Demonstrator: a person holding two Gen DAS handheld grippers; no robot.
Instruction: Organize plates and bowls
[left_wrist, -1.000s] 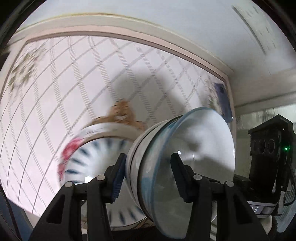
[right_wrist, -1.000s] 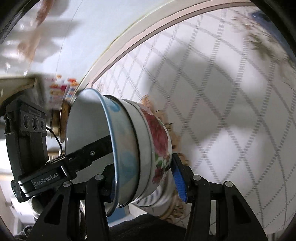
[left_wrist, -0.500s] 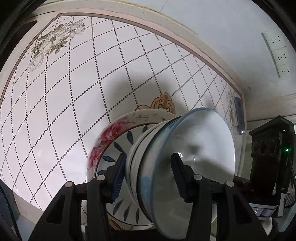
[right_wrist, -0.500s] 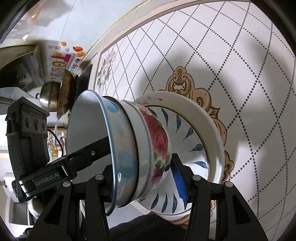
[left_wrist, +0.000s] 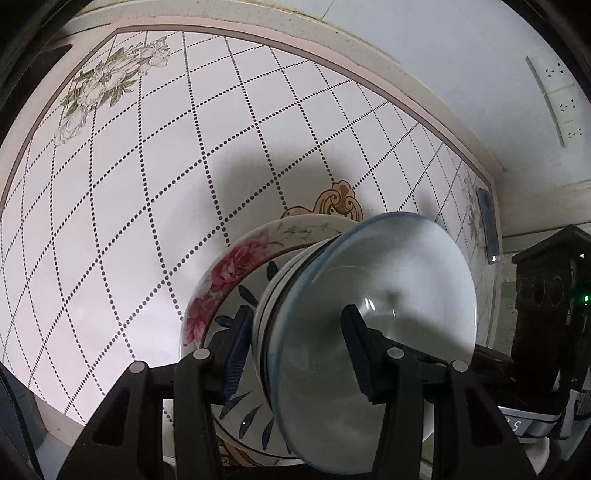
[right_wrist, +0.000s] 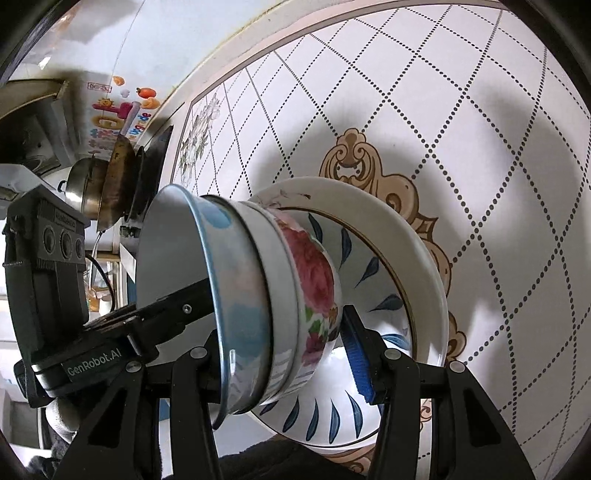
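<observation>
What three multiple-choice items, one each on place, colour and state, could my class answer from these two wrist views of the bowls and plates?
1. Where is the stack of nested bowls?
A. Over the stacked plates
B. Beside the metal pot
C. On the wall

2. What colour are the leaf marks on the white top plate?
A. Green
B. Blue
C. Yellow

3. How are the two grippers?
A. Both open, apart from the bowls
B. One holds a plate
C. Both shut on the bowls

Key: 1 A, the plates show directly behind the bowls in both views. 2 B, blue strokes ring the plate. 3 C, the left gripper and right gripper each have one finger inside the bowls and one outside.
</observation>
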